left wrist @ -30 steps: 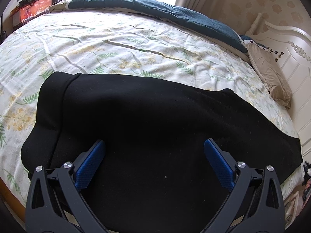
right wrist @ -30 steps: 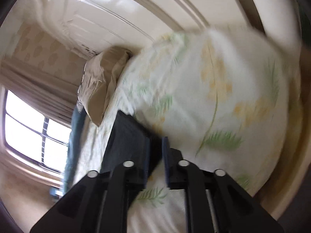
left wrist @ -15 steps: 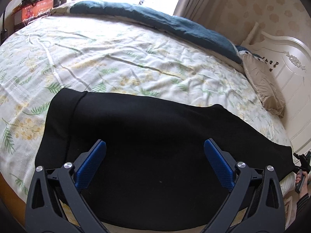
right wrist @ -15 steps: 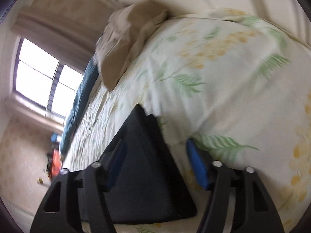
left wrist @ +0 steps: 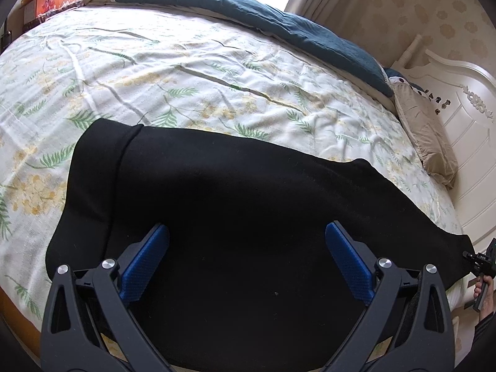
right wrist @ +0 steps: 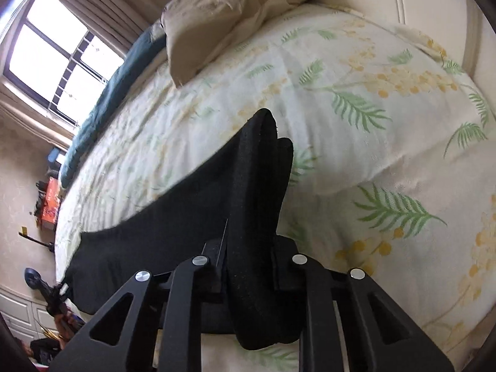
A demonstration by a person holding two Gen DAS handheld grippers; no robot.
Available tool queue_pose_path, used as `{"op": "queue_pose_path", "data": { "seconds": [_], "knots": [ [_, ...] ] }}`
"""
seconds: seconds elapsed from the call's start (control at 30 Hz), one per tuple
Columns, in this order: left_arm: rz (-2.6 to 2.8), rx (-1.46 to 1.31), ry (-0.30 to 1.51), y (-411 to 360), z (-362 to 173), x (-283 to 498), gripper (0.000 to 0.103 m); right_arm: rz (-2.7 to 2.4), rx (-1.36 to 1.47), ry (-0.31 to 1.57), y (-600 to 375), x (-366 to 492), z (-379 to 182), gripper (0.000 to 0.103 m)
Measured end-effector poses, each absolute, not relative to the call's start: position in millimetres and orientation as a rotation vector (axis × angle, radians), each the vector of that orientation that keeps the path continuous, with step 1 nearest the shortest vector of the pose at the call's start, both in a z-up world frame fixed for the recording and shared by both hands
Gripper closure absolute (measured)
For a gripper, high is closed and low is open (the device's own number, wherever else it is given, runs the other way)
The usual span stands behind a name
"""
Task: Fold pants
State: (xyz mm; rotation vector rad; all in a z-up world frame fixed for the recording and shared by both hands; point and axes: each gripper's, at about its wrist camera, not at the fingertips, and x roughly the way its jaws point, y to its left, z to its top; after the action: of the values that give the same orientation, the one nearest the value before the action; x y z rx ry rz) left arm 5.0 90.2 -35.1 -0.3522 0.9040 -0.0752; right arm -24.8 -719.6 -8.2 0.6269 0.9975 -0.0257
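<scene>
My right gripper (right wrist: 248, 266) pinches the soft, floppy black pants (left wrist: 248, 217) at the leg end, lower middle. My left gripper (left wrist: 246, 257) hangs open above them.

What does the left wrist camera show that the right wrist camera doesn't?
Only the left view shows the open left gripper hovering over the spread black pants.

Only the right view shows the right gripper shut on a bunched pants end, plus the window.

Both show the floral bedsheet, tan pillow and dark teal blanket.
</scene>
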Motion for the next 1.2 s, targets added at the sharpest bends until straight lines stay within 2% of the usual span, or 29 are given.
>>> {"op": "queue_pose_path", "data": {
  "seconds": [0.27, 0.63, 0.97, 1.2],
  "knots": [
    [-0.087, -0.296, 0.904, 86, -38, 4, 0.003, 0.025, 0.662, 0.922, -694, -36, 45, 0.084],
    [-0.1, -0.313, 0.914, 90, -40, 7, 0.003, 0.176, 0.575, 0.861, -603, -20, 111, 0.084],
    [-0.15, -0.306, 0.909, 95, -41, 4, 0.003, 0.337, 0.523, 0.86, -510, 9, 134, 0.084],
    [-0.158, -0.277, 0.909, 93, -42, 3, 0.003, 0.416, 0.502, 0.887, -439, 31, 130, 0.084]
  ]
}}
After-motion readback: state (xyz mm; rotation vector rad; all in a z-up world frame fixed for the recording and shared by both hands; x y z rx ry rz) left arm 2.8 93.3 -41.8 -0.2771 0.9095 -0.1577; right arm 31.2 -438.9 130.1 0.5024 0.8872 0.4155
